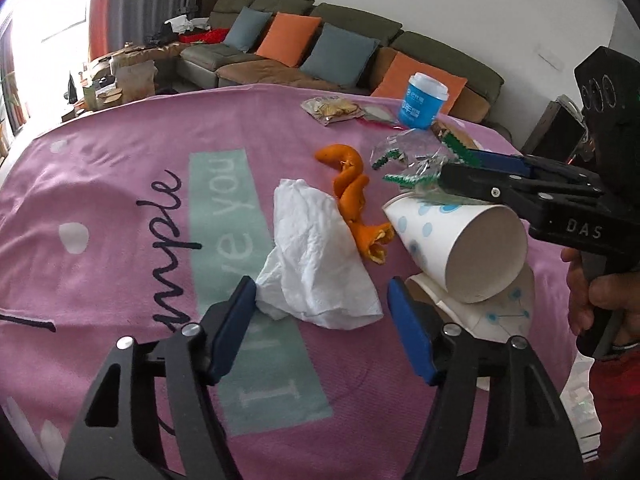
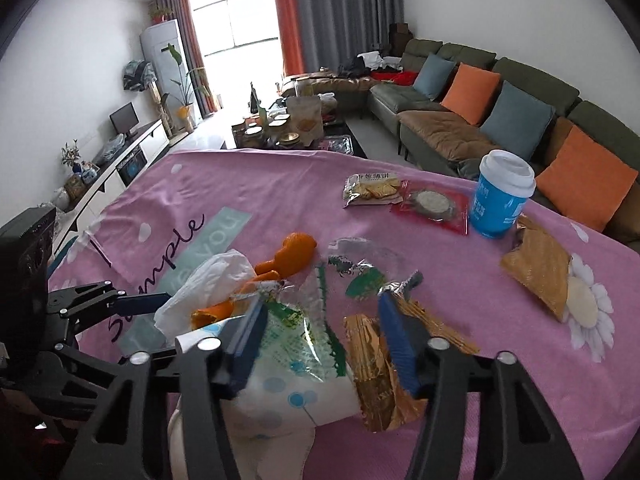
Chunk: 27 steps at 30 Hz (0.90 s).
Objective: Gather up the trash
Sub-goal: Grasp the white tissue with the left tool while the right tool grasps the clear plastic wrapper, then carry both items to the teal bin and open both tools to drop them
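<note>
From my left tongs I see the pink tablecloth. My left tongs are wide open and hold nothing. A crumpled white tissue lies just in front of them, between the two blue tips. It looks soft and very light, so I think I should pinch it in the thick bunched middle. Orange peel touches the tissue. A paper cup lies on its side on another cup. My right tongs reach over it.

From my right tongs I see a clear plastic wrapper with green print between the tips. The tips are apart. I cannot tell if they pinch it. It looks thin and slippery. A gold wrapper lies beside it. Snack packs and a blue cup sit farther back.
</note>
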Tool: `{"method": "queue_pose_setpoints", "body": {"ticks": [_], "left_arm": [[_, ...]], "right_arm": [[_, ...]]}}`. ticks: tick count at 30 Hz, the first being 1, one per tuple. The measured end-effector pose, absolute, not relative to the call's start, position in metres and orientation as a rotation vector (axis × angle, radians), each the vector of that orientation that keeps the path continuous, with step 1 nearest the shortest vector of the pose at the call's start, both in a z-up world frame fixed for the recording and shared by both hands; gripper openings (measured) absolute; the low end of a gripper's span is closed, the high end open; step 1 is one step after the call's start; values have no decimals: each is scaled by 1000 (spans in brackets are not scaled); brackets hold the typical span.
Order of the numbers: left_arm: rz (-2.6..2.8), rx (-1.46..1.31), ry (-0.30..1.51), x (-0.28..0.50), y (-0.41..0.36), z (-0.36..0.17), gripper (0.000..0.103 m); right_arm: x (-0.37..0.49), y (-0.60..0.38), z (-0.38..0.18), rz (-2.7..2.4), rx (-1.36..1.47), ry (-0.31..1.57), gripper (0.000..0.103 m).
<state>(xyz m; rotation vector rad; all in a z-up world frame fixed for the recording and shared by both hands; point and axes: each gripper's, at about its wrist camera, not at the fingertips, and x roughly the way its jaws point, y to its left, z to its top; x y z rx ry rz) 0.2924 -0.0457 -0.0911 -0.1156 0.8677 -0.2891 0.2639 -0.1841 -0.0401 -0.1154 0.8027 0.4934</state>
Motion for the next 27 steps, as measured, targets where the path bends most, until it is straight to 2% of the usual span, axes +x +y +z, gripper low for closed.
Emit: {"method": "queue_pose_setpoints", "body": {"ticks": [1,3,5,6,7,8,11,13,27], "left_arm": [[-294,-120,868,293,-46,-91,52],[-292,-132,868,294,-44,-93,47],[-292,-144,868,293,-41,-94,37],[-294,-148,866,293,-40,-94,27],[-304,-149,869,293,-41,-95,18],[-303,-149,870,294,-43,-95,12],[-316,-163,873,294,-42,-96,7],[-313,-173,856,292,-39,-94,5],[-193,-204,618,214,19,-24,5]], "right_arm": [[264,-184,-41,501,-115,809,40],[263,-183,-41,511,-120,812,30],[261,-182,-39,519,-118,813,26],[261,-182,-39,521,-119,814,19],[261,-182,-39,522,-121,813,17],[260,-182,-37,517,-118,805,15],[256,-183,-32,522,-96,795,8],[253,-184,-28,522,-88,785,8],[213,-139,24,600,-81,641,7]]}}
